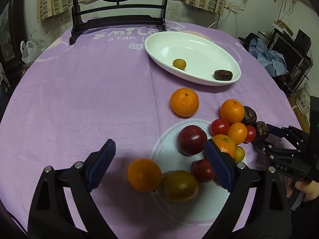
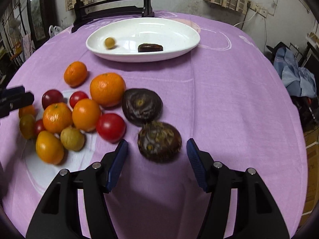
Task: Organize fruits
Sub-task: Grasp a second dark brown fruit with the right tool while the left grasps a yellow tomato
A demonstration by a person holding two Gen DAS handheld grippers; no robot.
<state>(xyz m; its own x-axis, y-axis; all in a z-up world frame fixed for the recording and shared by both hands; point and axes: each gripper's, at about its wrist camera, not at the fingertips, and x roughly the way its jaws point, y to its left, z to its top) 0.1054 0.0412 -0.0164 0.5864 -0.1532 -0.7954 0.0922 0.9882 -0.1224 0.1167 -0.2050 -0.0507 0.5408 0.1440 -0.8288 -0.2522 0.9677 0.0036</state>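
Both grippers are open wide and hold nothing. Right gripper (image 2: 157, 157) hovers low over the purple tablecloth (image 2: 229, 103), and a dark wrinkly fruit (image 2: 159, 141) sits on the cloth between its blue fingers (image 2: 117, 165), not touching either. A second dark fruit (image 2: 142, 106) lies just behind it. Beside them is the pile: a red tomato (image 2: 110, 127), oranges like the big one (image 2: 107, 89), and small yellow fruits (image 2: 72, 139).

Left gripper (image 1: 159, 159) hangs over the other side of the pile, where a blurry orange (image 1: 144, 175) and a greenish fruit (image 1: 179, 185) lie between its fingers (image 1: 101, 163). A dark red plum (image 1: 192, 139) sits just past them.

Farther back, toward the far edge of the cloth, is the white oval dish (image 1: 199, 45). It holds one small yellow fruit (image 1: 179, 64) and one dark brown piece (image 1: 223, 74), well apart.
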